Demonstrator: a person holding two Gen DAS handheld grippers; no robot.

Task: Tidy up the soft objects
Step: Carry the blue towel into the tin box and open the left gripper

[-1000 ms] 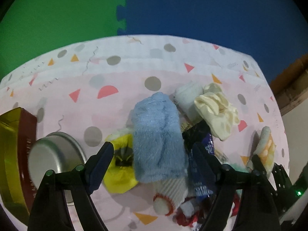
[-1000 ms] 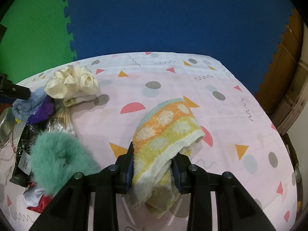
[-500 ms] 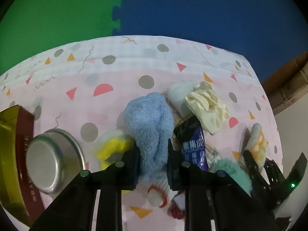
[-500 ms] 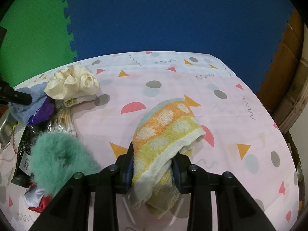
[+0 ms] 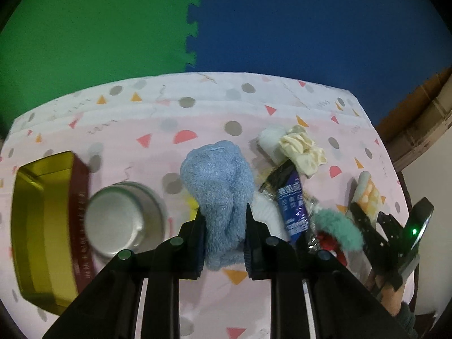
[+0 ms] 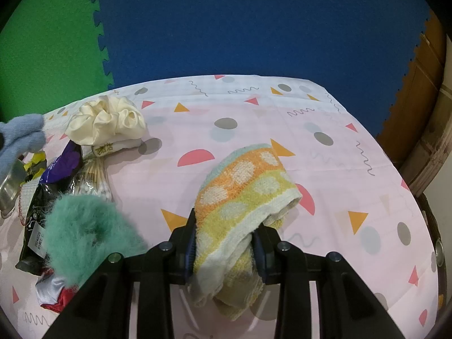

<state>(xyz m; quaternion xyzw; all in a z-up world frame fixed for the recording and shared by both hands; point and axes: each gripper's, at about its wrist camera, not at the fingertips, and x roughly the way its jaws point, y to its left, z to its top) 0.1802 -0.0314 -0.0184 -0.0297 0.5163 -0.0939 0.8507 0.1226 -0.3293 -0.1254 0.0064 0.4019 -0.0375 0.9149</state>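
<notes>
- Blue fleece cloth (image 5: 219, 186) is hanging pinched in the left gripper (image 5: 223, 226); its loose end is risking snagging the clutter below.
- Striped towel (image 6: 243, 197), clamped in the right gripper (image 6: 226, 243), is drooping and could slip.

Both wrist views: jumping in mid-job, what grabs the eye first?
The left gripper is shut on a fluffy blue cloth, above a metal bowl and a gold tin to its left. The right gripper is shut on an orange-and-yellow dotted towel. Between them lies a clutter pile with a teal fuzzy scrunchie and a cream scrunchie.
</notes>
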